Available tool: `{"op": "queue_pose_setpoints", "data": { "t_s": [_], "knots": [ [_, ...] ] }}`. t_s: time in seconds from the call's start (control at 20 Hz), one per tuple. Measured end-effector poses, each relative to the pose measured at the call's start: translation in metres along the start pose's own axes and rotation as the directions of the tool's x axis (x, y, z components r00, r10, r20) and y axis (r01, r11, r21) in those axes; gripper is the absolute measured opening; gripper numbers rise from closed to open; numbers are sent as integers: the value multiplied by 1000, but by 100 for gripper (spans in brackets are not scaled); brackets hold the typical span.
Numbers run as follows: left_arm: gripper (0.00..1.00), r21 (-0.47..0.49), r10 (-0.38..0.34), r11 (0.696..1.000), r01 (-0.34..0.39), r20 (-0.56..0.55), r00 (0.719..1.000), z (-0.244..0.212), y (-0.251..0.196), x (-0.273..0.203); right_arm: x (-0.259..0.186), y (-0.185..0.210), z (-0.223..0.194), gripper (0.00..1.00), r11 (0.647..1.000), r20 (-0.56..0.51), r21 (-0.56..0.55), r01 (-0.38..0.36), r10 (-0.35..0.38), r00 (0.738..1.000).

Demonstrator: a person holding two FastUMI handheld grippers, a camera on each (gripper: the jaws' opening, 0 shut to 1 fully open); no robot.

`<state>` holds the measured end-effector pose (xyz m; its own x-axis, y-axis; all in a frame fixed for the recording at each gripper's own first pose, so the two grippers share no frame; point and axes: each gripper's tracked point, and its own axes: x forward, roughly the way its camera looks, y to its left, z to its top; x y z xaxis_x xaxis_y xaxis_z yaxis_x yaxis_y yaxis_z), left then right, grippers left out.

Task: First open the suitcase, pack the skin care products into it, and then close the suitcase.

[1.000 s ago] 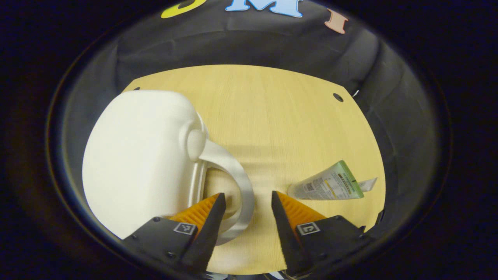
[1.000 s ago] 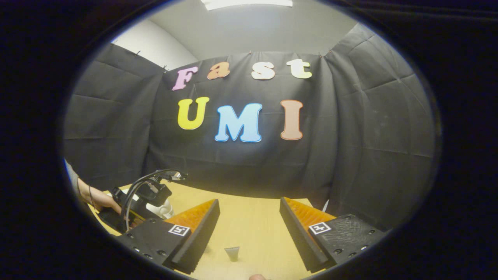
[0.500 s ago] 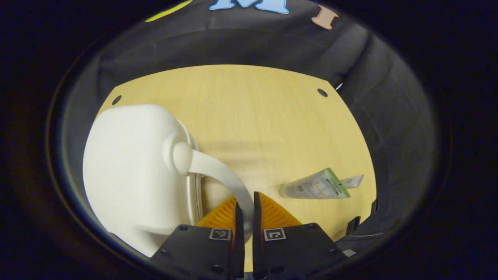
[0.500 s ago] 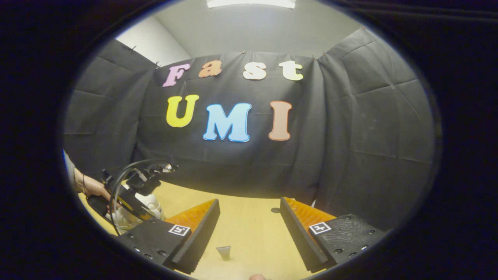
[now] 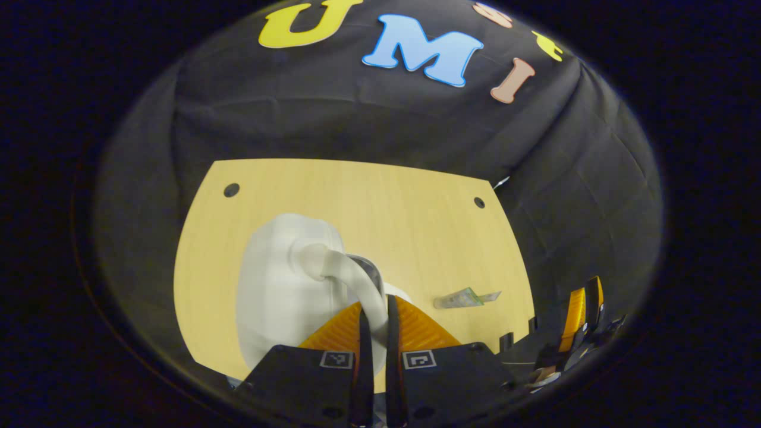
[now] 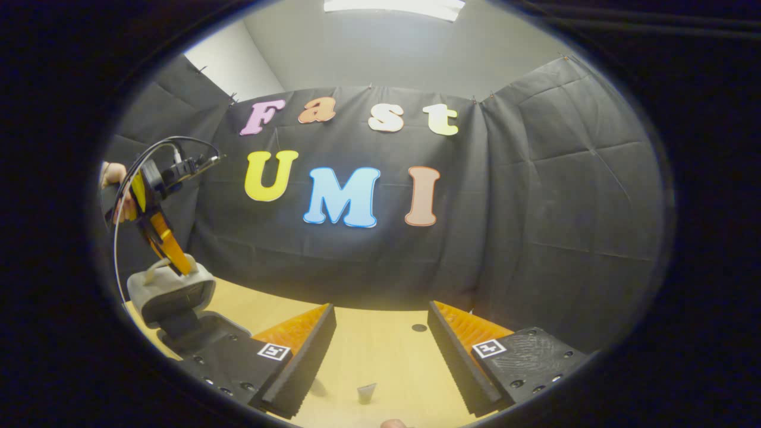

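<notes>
The left gripper [image 5: 376,315] pinches the curved handle [image 5: 351,276] of the one small white hard suitcase [image 5: 279,291], lid lifted. The right gripper [image 6: 380,345] is spread wide, holding nothing. One green-and-white tube [image 5: 461,298] lies alone on the light wooden table [image 5: 380,196], bare to its far edge.

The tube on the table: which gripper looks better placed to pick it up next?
The right gripper, probably: it is open with the tube lying just ahead between its fingers. The left gripper is shut on the suitcase handle.
</notes>
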<state>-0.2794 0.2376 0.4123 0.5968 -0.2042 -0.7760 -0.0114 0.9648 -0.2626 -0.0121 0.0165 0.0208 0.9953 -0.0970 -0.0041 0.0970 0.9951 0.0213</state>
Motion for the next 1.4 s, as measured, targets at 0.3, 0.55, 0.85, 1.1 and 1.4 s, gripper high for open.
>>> {"op": "queue_pose_setpoints", "data": {
  "t_s": [0.3, 0.55, 0.85, 1.1, 1.4],
  "knots": [
    [15, 37, 318, 945, -324, 114, 941, 38, 238, -45, -6, 37, 26, 95, 999, 14, 9, 43, -43, 999],
    [12, -88, 385, 921, -379, 64, 921, 4, 381, -14, -8, 58, 40, 95, 999, 6, -7, 44, -44, 999],
    [12, -152, 387, 908, -390, -53, 921, -68, 479, 65, -16, 68, 42, 94, 997, -22, -27, 69, -70, 997],
    [19, -164, 432, 885, -435, -54, 900, -94, 512, 94, -25, 65, 46, 94, 993, -11, -73, 90, -92, 996],
    [100, -229, 640, 762, -605, 128, 758, -80, 533, 55, -27, 62, 35, 95, 997, -31, -37, 66, -67, 997]
  ]
}}
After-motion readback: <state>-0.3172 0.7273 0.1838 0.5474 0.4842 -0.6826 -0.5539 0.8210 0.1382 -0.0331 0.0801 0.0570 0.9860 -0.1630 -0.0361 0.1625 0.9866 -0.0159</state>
